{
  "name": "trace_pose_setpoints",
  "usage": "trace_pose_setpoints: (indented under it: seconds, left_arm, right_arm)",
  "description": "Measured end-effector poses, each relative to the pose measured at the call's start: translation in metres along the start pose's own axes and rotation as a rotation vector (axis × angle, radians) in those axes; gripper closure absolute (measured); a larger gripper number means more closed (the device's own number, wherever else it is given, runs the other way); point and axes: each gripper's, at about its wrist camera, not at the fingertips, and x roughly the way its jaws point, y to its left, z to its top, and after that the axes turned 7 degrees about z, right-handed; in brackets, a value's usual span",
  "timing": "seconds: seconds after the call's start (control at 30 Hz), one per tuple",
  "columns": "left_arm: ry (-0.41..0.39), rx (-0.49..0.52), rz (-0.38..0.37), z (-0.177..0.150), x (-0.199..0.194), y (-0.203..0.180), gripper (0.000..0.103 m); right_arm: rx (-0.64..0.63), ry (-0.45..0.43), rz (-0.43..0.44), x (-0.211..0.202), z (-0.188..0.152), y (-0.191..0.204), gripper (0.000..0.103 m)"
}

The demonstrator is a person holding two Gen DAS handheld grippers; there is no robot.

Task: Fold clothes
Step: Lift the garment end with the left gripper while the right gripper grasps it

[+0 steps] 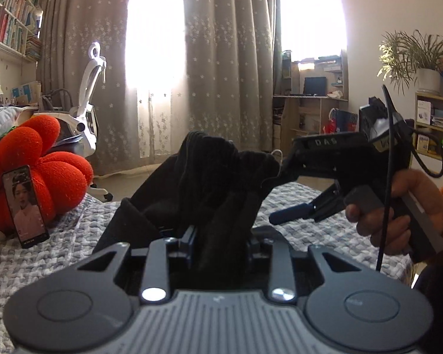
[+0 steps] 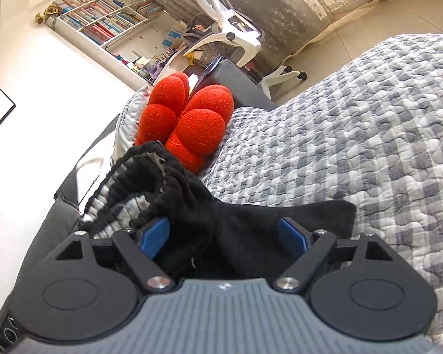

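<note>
A black corduroy garment point(image 1: 203, 183) is held up above the grey checked quilt point(image 1: 59, 253). My left gripper point(image 1: 220, 242) is shut on a bunch of the black fabric, which hides the fingertips. In the left wrist view my right gripper point(image 1: 276, 165) comes in from the right and grips the garment's upper edge. In the right wrist view my right gripper point(image 2: 224, 236) has its blue pads point(image 2: 155, 236) pressed against the garment's ribbed waistband point(image 2: 150, 183), which has a grey striped lining.
A red-orange plush cushion point(image 1: 35, 162) lies at the bed's left end with a phone point(image 1: 25, 206) leaning on it. A white office chair point(image 1: 88, 112), bookshelves point(image 1: 11, 20), curtains point(image 1: 221, 67), a desk point(image 1: 310, 109) and a potted plant point(image 1: 416, 59) stand beyond the bed.
</note>
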Motion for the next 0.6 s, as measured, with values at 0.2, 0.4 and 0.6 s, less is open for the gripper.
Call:
trace_pose_setpoints:
  seconds: [0.2,0.4,0.6]
  left_arm:
    - [0.093,0.084,-0.070,-0.005,0.009,-0.011,0.062]
    - [0.097,-0.023,-0.052,-0.005,0.011,0.012,0.048]
    - [0.100,-0.129,-0.034,-0.006,0.012,0.035,0.032]
  right_arm:
    - [0.035,0.060,-0.125,-0.004,-0.001,-0.015,0.018]
    - [0.078,0.093,-0.196,-0.004,-0.001,-0.029,0.018]
    - [0.094,0.045,-0.203,-0.012,0.007,-0.030,0.018]
